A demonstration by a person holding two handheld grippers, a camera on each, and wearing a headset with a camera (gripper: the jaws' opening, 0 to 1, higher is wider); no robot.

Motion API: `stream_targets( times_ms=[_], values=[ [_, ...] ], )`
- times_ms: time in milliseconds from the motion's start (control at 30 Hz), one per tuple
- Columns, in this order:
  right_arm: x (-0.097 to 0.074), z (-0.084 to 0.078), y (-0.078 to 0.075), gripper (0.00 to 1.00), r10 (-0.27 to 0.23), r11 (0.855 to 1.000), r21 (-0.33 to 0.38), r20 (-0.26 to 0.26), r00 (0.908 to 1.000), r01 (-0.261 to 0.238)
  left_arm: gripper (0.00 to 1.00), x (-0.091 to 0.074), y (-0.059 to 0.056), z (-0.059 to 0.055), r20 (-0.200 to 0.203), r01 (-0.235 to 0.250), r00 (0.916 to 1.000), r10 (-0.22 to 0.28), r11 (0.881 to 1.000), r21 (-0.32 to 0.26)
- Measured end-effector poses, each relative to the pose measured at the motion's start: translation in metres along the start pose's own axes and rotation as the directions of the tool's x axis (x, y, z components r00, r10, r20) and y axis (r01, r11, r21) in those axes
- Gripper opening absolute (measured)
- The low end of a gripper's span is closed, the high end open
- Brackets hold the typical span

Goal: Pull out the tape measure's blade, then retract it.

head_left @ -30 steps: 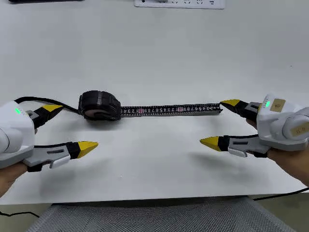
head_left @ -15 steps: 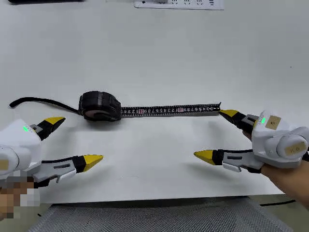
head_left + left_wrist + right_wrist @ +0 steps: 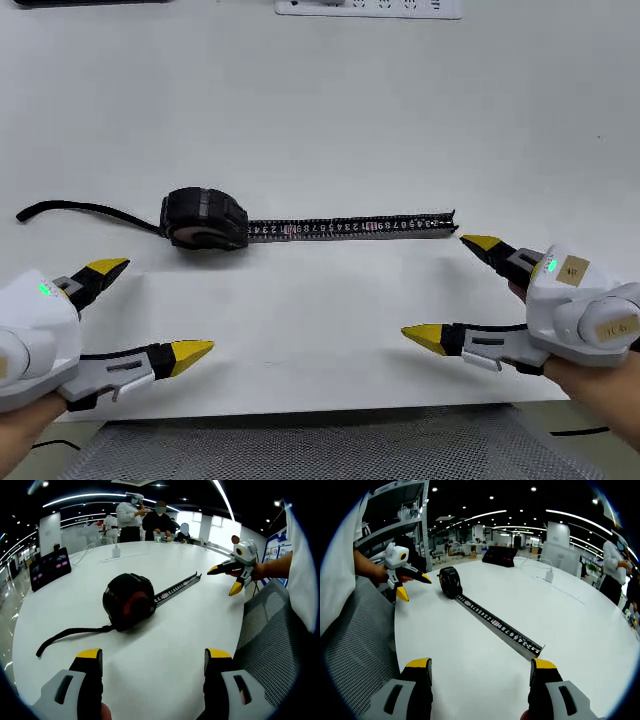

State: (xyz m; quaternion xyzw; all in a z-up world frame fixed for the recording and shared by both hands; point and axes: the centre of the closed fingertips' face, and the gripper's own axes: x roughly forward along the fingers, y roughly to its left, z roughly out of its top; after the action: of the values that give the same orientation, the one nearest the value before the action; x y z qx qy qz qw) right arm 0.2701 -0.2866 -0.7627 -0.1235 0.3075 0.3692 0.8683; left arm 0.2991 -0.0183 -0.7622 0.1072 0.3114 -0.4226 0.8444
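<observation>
A black tape measure case [image 3: 205, 219] [image 3: 131, 601] [image 3: 449, 581] lies on the white table [image 3: 320, 110], a black wrist strap [image 3: 85, 211] trailing from it to the left. Its blade [image 3: 350, 227] [image 3: 499, 625] [image 3: 177, 586] lies pulled out flat to the right, ending in a hook [image 3: 454, 216]. My left gripper [image 3: 157, 307] [image 3: 148, 660] stands open, nearer the table's front edge than the case, holding nothing. My right gripper [image 3: 452, 290] [image 3: 479, 670] is open too, just short of the blade's hook end, apart from it.
A white power strip [image 3: 368, 8] lies at the table's far edge, with a tablet [image 3: 49, 566] and several people [image 3: 145, 521] standing further off. A grey mesh chair seat [image 3: 300, 445] sits below the table's front edge.
Both grippers have drawn back toward the table's front edge, away from the tape. The right one no longer has the blade's end between its jaws. Case and blade lie unchanged.
</observation>
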Motion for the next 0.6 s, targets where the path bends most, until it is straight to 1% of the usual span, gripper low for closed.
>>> stream_targets(
  times_ms=[167, 267, 433, 533, 600],
  values=[
    [-0.004, -0.001, 0.005, 0.79, -0.004, 1.0, 0.012, 0.006, 1.0, 0.004, 0.81, -0.005, 0.0, -0.001, -0.005, 0.002, 1.0, -0.002, 1.0, 0.006],
    [-0.007, -0.003, 0.005, 0.79, -0.009, 1.0, 0.019, 0.005, 0.9999, 0.009, 0.81, -0.008, 0.0, 0.0, -0.001, 0.004, 1.0, -0.004, 1.0, -0.007],
    [-0.011, -0.004, 0.006, 0.79, -0.01, 1.0, 0.021, 0.001, 1.0, 0.01, 0.8, -0.011, -0.002, 0.002, 0.001, 0.009, 1.0, -0.009, 1.0, 0.005],
    [-0.012, -0.004, 0.006, 0.8, -0.011, 1.0, 0.024, 0.0, 0.9999, 0.011, 0.8, -0.012, 0.0, 0.002, -0.002, 0.006, 1.0, -0.005, 1.0, 0.006],
    [-0.012, -0.005, 0.007, 0.8, -0.01, 1.0, 0.027, -0.001, 1.0, 0.01, 0.8, -0.012, 0.001, 0.003, 0.004, 0.003, 1.0, -0.003, 1.0, -0.003]
  ],
)
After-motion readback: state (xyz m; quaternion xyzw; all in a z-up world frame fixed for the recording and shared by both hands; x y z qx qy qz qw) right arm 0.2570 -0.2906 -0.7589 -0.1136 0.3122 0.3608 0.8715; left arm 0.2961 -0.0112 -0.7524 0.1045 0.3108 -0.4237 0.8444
